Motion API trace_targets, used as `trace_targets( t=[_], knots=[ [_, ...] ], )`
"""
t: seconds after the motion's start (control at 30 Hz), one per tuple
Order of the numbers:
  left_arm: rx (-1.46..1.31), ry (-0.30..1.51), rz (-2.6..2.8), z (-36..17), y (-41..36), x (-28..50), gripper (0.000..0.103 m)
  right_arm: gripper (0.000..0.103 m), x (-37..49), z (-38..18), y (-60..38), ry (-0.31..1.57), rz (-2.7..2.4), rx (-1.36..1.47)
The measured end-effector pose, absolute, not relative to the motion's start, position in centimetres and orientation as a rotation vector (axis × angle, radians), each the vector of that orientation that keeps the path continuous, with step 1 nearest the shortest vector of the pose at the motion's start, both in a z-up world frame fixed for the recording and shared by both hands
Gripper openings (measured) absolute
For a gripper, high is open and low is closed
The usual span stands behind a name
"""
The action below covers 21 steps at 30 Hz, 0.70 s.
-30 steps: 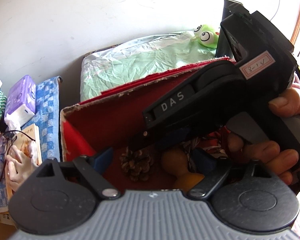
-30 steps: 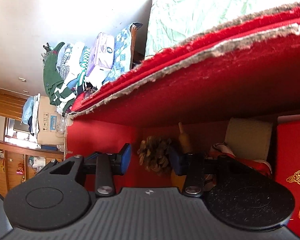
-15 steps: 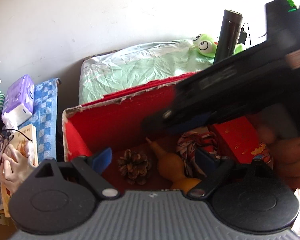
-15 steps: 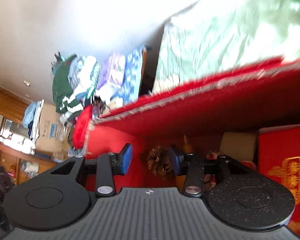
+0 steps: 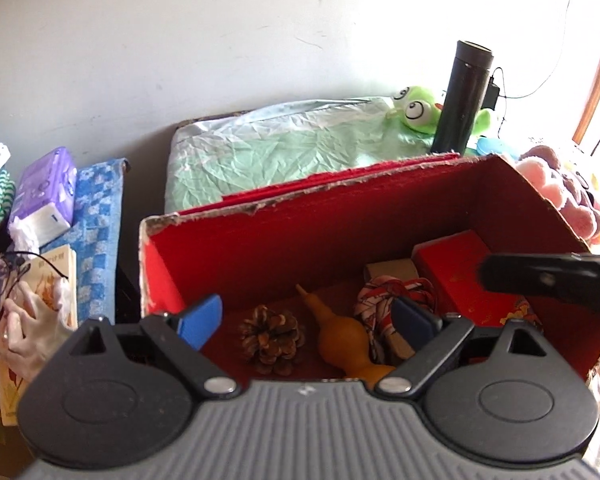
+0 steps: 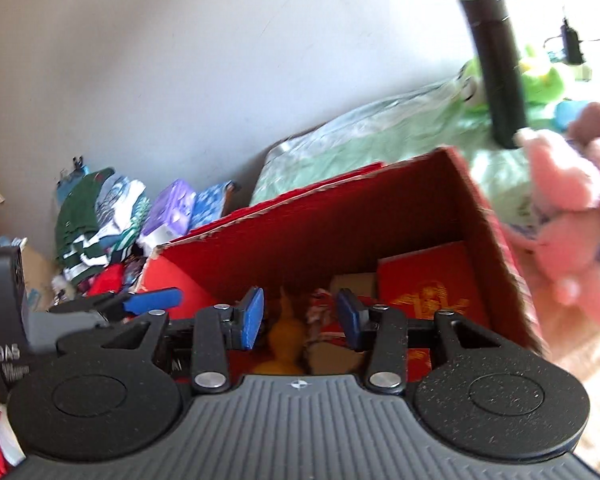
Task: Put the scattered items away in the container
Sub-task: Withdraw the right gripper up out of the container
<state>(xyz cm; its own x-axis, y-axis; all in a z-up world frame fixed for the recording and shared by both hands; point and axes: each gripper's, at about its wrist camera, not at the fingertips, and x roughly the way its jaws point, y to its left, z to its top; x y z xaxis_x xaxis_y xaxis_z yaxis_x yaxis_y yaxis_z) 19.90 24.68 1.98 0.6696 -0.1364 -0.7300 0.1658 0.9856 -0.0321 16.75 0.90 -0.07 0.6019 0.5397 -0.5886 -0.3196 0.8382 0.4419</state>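
A red cardboard box [image 5: 340, 208] stands open in front of me. Inside lie a pine cone [image 5: 271, 338], an orange gourd [image 5: 342, 336], a red-and-white patterned cloth [image 5: 384, 300], a tan block [image 5: 392, 270] and a red gift box [image 5: 464, 276]. My left gripper [image 5: 306, 318] is open and empty above the box's near edge. My right gripper [image 6: 300, 316] is open and empty, raised over the box [image 6: 340, 232]; the gourd [image 6: 286, 336] and red gift box [image 6: 428, 288] show below it. One of its fingers [image 5: 548, 280] crosses the right of the left wrist view.
A black flask [image 5: 462, 96], a green frog plush [image 5: 418, 110] and a pink plush [image 6: 568, 216] sit behind and right of the box on a green sheet [image 5: 284, 152]. A purple tissue pack [image 5: 44, 196], a book [image 5: 48, 280], glasses and folded clothes [image 6: 96, 224] lie left.
My right gripper has lifted out of the box, rolled upright and drawn back to the right, empty. The pine cone stays on the box floor. The left gripper has barely moved.
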Motion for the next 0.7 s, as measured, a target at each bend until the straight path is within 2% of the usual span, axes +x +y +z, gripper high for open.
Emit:
trace_targets(
  t=[0.13, 0.2, 0.23, 0.33, 0.4, 0.53, 0.63, 0.7],
  knots=[
    [0.062, 0.797, -0.117, 2.2, 24.4, 19.6, 0.093, 0.045, 14.7, 0.3, 0.4, 0.683, 0.447, 0.272],
    [0.049, 0.781, -0.090, 2.5, 24.6, 19.3, 0.093, 0.054, 13.9, 0.5, 0.2, 0.646, 0.427, 0.255],
    [0.025, 0.773, -0.083, 2.7, 24.8, 19.1, 0.093, 0.064, 13.6, 0.6, 0.2, 0.633, 0.427, 0.245],
    [-0.066, 0.743, -0.083, 3.7, 25.5, 17.8, 0.093, 0.067, 12.9, 1.1, 0.0, 0.613, 0.460, 0.223],
    [-0.069, 0.707, -0.075, 4.6, 25.6, 16.5, 0.093, 0.064, 12.3, 1.6, 0.0, 0.598, 0.500, 0.215],
    [-0.070, 0.653, -0.061, 6.4, 25.8, 13.5, 0.093, 0.043, 10.9, 2.5, 0.1, 0.531, 0.600, 0.162],
    [-0.087, 0.640, -0.054, 7.1, 25.7, 11.2, 0.093, 0.033, 10.3, 2.4, 0.1, 0.523, 0.676, 0.137],
    [-0.078, 0.644, -0.045, 7.1, 25.3, 9.7, 0.093, 0.031, 9.9, 2.1, 0.3, 0.530, 0.716, 0.117]
  ],
)
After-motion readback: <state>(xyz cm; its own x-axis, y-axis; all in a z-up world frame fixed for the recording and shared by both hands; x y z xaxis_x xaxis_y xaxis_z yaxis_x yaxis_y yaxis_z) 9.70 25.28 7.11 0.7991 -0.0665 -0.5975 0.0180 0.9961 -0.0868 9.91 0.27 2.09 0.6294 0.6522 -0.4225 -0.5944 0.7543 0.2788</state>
